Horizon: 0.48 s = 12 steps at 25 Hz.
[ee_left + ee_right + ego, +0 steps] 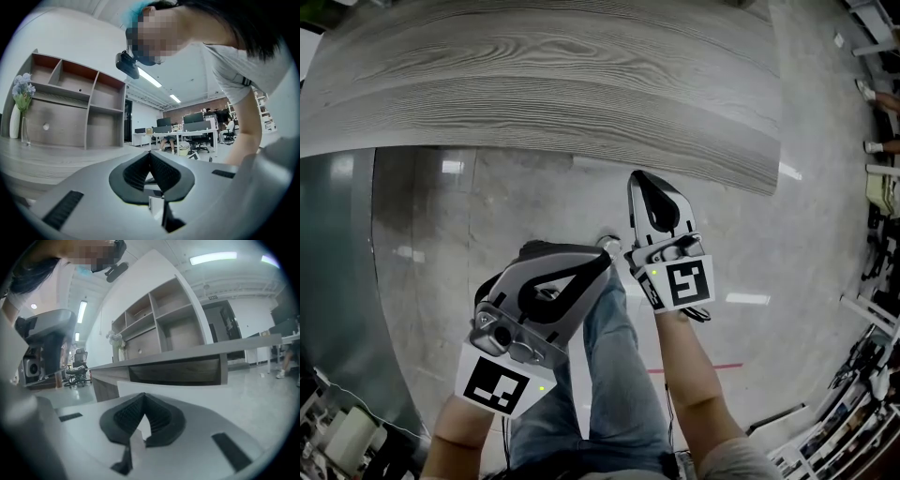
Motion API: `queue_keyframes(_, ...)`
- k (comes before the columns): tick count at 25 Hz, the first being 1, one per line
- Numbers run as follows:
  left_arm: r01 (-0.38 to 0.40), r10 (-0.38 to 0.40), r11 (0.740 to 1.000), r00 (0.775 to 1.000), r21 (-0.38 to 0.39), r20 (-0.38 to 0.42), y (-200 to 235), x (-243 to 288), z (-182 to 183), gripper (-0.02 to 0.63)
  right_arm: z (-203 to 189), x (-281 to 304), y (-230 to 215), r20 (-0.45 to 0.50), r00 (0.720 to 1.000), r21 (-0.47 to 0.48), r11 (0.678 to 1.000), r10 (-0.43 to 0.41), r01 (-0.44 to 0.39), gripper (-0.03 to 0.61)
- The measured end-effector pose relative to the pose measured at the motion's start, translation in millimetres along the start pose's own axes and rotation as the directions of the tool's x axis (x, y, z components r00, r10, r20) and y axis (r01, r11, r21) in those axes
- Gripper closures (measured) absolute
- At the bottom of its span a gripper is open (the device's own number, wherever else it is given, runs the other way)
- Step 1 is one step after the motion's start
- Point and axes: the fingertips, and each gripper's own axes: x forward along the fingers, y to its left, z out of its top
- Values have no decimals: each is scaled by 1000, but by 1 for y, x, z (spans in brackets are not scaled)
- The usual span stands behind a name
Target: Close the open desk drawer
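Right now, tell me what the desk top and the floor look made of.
Desk top: grey wood-look board, probably laminate or veneer, matt; long streaked grain lines run across it.
Floor: polished stone or tile, glossy; ceiling lights mirror in its mottled grey surface.

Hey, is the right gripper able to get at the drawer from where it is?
Probably yes: the right gripper points at the drawer, with only open floor between them.

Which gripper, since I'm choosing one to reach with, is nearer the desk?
The right gripper: its tip lies beside the desk edge; the left gripper hangs farther back.
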Motion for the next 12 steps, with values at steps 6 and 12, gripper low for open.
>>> queue_keyframes(6, -23, 24, 1000, 1000, 9, -12, 2, -1, 2, 603, 9, 14, -10, 2, 1000, 16, 1000, -6, 6, 571)
queue_keyframes(12, -46, 46, 999, 999, 10, -10, 5, -3, 3, 603, 11, 15, -12, 10, 1000, 10, 1000, 2, -2, 571)
